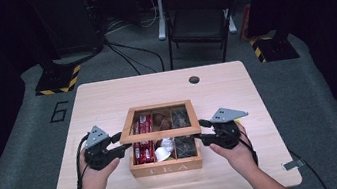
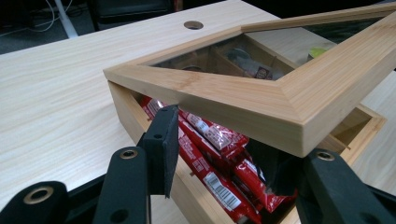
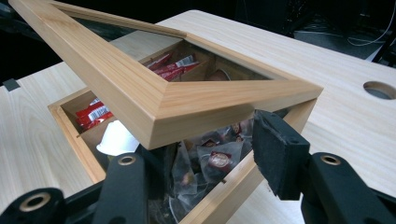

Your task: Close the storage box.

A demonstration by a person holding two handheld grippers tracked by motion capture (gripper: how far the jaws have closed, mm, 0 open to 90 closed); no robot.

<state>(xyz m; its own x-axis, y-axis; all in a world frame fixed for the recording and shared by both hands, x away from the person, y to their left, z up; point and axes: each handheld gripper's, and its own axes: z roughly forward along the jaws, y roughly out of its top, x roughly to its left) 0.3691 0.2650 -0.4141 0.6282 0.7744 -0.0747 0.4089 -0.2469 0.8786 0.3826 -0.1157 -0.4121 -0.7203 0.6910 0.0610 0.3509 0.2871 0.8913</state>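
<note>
Your left gripper (image 1: 120,148) has its black jaws astride the left front corner of the light wooden lid with the glass pane (image 1: 161,135), one padded finger (image 2: 161,140) under the frame's edge; your right gripper (image 1: 205,136) stands likewise at the right front corner, one pad (image 3: 275,149) just below the frame. In both gripper views the jaws are parted around the corner. Whether the pads press on the wood, I cannot tell, and the lid may simply rest on them.

The lid is tilted, front edge raised and back edge down along the rear wall of the pale wooden tea box (image 1: 166,166) near the front middle of the light wood table (image 1: 106,96). Red sachets (image 2: 219,144) fill the left compartments, a white capsule (image 3: 116,138) sits in the middle and clear wrapped packets (image 3: 217,161) are on the right.

Treat the frame as stiff and fairly light, but the pane as fragile. The smooth wood may slip, so take the mitred corners evenly, keep both sides level, and avoid twisting.
</note>
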